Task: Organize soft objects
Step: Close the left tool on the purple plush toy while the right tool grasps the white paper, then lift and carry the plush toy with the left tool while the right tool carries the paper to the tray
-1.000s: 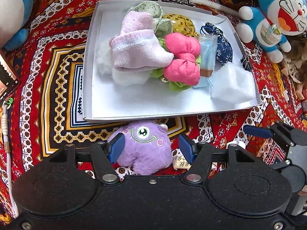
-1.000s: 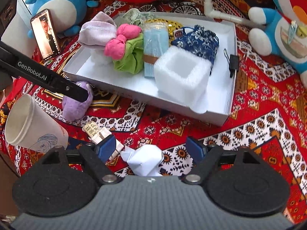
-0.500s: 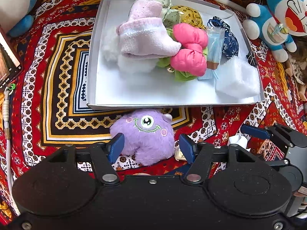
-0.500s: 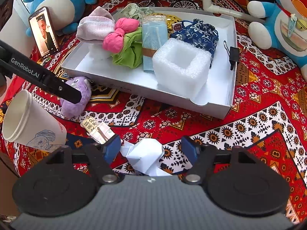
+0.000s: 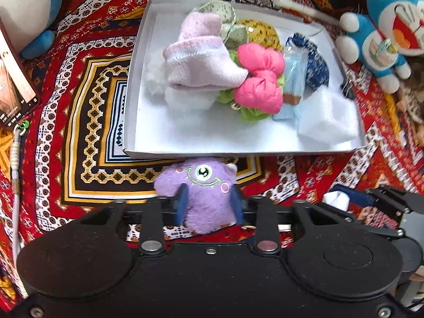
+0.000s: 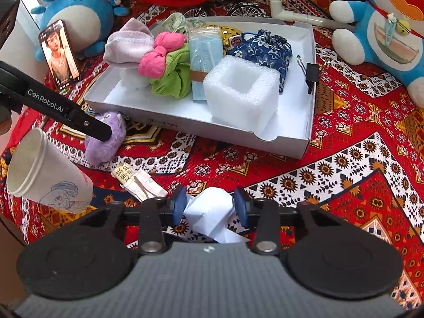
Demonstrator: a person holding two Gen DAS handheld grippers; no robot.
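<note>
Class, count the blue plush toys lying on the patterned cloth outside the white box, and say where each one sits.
2. A round blue plush sits at the far left behind the phone; a blue cat plush sits at the far right beside the white box. Others may lie out of frame.

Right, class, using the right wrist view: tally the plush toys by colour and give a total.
Blue: 2, the round plush and the cat plush
Purple: 1, the one-eyed plush
Total: 3
</note>
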